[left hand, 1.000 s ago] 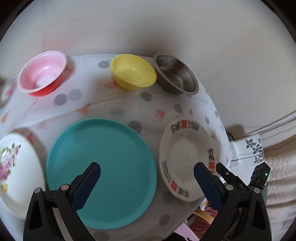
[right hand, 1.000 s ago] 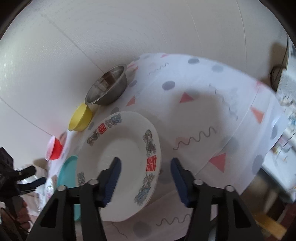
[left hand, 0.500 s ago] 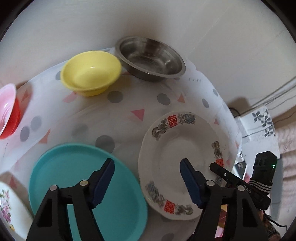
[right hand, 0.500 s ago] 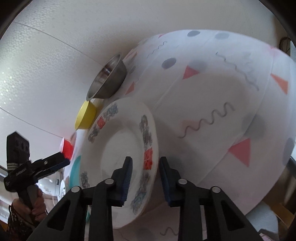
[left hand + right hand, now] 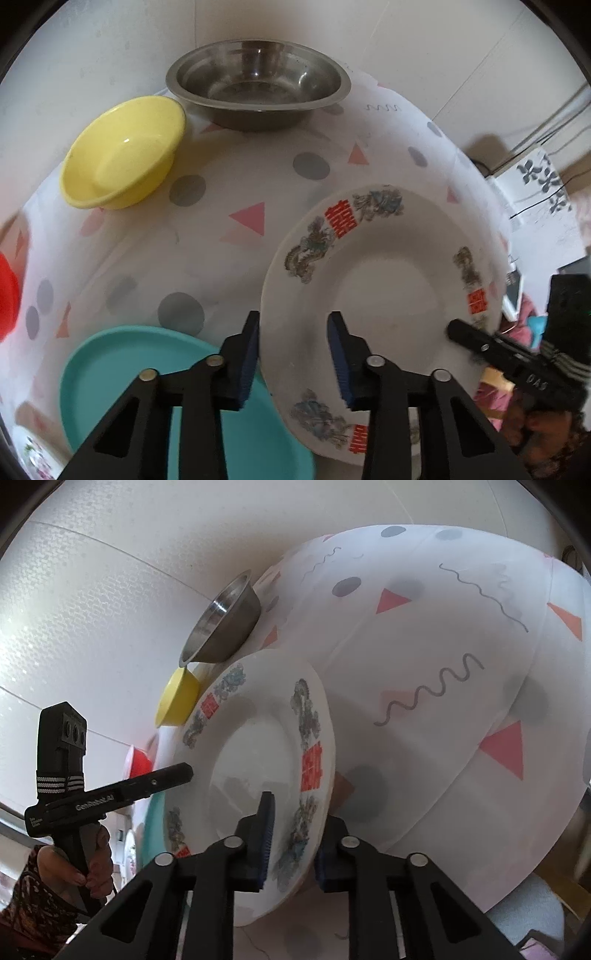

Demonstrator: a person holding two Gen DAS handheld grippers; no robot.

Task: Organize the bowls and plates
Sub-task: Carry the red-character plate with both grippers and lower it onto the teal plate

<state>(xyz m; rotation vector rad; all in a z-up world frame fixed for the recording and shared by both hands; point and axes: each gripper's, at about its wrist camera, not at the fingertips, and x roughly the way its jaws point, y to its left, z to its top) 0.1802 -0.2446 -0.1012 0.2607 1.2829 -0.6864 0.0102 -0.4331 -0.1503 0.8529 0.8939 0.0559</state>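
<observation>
A white plate with red characters and dragon prints (image 5: 388, 280) lies at the table's right side; it also shows in the right wrist view (image 5: 251, 760). My right gripper (image 5: 291, 838) is shut on its near rim, one finger above and one below. My left gripper (image 5: 293, 354) straddles the plate's left rim with a gap on each side. A teal plate (image 5: 147, 380) lies just left of it, partly under the rim. A yellow bowl (image 5: 122, 151), a steel bowl (image 5: 258, 85) and a red bowl (image 5: 7, 295) stand further back.
The table wears a white cloth with grey dots and pink triangles (image 5: 243, 218). A white wall (image 5: 110, 37) runs right behind the bowls. A floral plate (image 5: 33, 450) peeks in at the bottom left. Clutter and cables (image 5: 535, 177) lie off the table's right edge.
My left gripper moved right from over the teal plate to the white plate's left rim and narrowed. My right gripper closed onto the plate's near rim.
</observation>
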